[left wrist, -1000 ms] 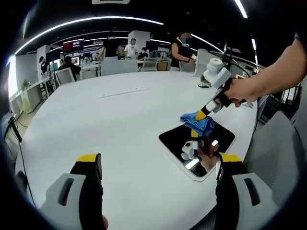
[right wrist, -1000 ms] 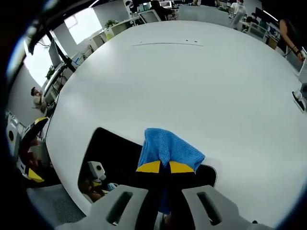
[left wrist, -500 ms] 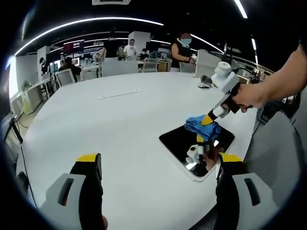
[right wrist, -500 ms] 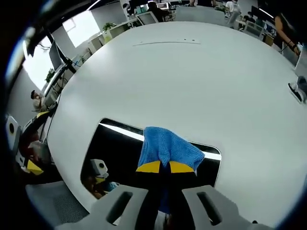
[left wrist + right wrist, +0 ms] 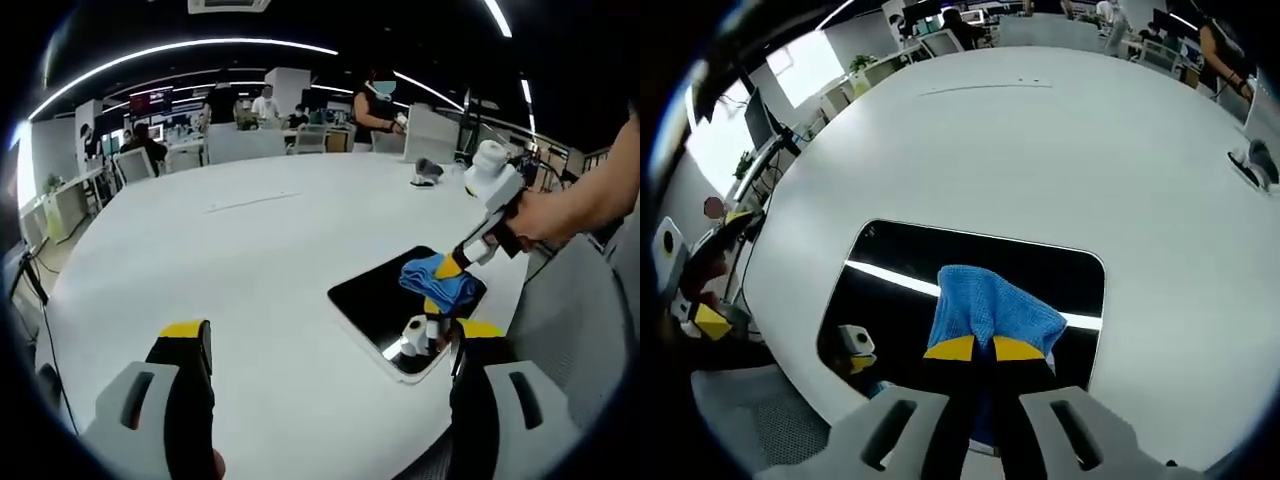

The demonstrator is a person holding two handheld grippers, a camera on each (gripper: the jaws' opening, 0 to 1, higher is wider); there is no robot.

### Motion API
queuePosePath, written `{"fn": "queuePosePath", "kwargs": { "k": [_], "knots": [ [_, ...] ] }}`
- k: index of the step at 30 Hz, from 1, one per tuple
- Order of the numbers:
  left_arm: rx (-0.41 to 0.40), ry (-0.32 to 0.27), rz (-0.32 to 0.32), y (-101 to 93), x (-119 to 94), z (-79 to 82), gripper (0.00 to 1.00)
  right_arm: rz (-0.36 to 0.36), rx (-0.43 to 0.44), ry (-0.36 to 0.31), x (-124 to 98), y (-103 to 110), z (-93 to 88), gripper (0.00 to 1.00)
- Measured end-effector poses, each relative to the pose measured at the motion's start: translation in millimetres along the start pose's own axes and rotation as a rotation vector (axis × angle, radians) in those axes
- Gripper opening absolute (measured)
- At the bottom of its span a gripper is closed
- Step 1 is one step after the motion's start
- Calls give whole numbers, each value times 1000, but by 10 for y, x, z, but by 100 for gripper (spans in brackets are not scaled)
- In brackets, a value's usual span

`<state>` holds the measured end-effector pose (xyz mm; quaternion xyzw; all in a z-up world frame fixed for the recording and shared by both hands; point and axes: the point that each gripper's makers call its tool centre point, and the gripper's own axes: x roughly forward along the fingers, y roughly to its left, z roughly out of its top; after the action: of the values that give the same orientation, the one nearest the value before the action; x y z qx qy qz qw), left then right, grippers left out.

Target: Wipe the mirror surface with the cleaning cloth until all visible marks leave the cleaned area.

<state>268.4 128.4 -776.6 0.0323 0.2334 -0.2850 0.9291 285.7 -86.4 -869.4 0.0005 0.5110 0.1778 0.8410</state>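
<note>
A dark rectangular mirror point(image 5: 392, 306) with a white rim lies flat on the white table near its right edge. It reflects ceiling lights and the right gripper. My right gripper point(image 5: 452, 268) comes in from the right, shut on a blue cleaning cloth point(image 5: 438, 281) that presses on the mirror's right part. In the right gripper view the cloth point(image 5: 988, 310) bulges ahead of the shut yellow-tipped jaws of that gripper point(image 5: 976, 349), over the mirror point(image 5: 930, 262). My left gripper point(image 5: 330, 345) stands open over the table's near edge, left of the mirror, with nothing between its jaws.
The big round white table point(image 5: 220, 260) stretches away to the left and back. A small grey object point(image 5: 425, 172) sits at the far right of the table. Several people, desks and chairs stand beyond the table. A grey mesh chair point(image 5: 570, 320) is beside the table edge.
The right gripper has drawn the cloth across the mirror toward its near right part; more of the mirror now lies ahead of the cloth. The left gripper has stayed put.
</note>
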Motion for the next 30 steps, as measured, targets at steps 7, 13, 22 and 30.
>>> {"fn": "queuePosePath", "kwargs": {
  "k": [7, 13, 22, 30],
  "knots": [
    [37, -3, -7, -9, -28, 13, 99, 6, 8, -6, -44, 38, -106, 0],
    [43, -8, 1, 16, -56, 34, 98, 14, 19, -8, -105, 80, -211, 0],
    [44, -12, -2, -31, -65, 23, 98, 28, 22, -4, -185, 163, -388, 0],
    [34, -10, 10, 0, -98, -27, 98, 38, 23, -3, -234, 186, -499, 0]
  ]
}}
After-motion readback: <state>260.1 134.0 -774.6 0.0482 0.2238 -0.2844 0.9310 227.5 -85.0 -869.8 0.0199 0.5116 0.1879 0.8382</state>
